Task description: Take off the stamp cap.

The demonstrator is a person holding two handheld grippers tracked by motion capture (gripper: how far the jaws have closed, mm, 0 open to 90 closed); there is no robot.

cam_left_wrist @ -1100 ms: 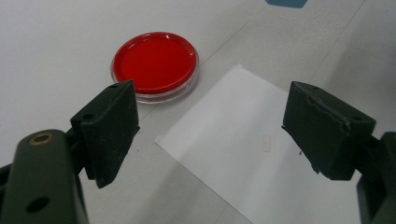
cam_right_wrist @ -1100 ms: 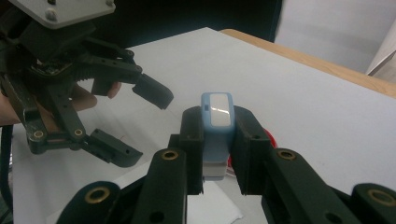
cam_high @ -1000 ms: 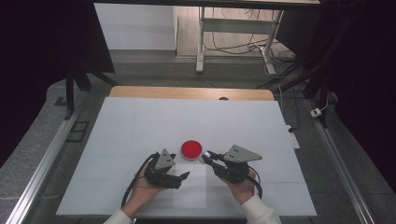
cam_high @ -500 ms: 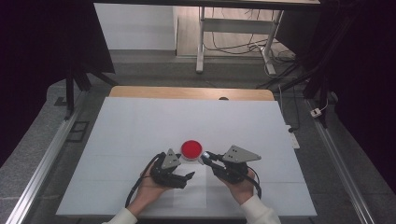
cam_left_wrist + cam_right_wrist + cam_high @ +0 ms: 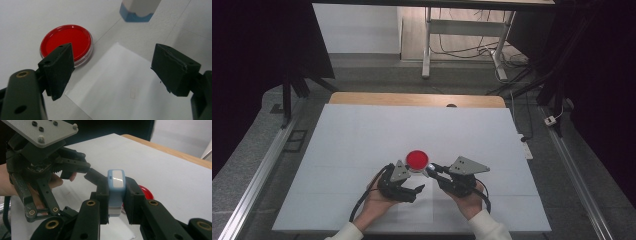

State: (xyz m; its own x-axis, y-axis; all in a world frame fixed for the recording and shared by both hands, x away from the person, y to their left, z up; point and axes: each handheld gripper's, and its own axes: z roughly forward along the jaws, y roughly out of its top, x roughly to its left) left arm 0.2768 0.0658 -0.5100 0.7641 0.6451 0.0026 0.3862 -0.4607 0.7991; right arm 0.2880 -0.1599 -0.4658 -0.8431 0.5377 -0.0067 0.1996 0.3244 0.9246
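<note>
The right gripper (image 5: 117, 195) has its 2 black jaws clamped on a small blue-and-white plastic block (image 5: 116, 192), which stands upright between the pads with its white face toward the camera. In the high view this right gripper (image 5: 430, 170) sits near the front edge of the white tabletop (image 5: 362, 130), slightly right of its middle, with its tips pointing left toward the round red dish with a clear rim (image 5: 417, 160). The dish lies flat on the tabletop, just beyond both grippers and between them.

The left gripper (image 5: 112, 67) stands wide open with nothing between its jaws. Below the gap lies a flat white sheet of paper (image 5: 117, 85) on the tabletop; the red dish (image 5: 67, 42) lies just beside the sheet's corner, partly behind the left jaw. At the top edge of that view the blue-and-white block (image 5: 138, 11) shows, well apart from the left jaws. In the high view the left gripper (image 5: 412, 182) rests just left of the right one, near the front edge, held in the person's left hand (image 5: 374, 205).
</note>
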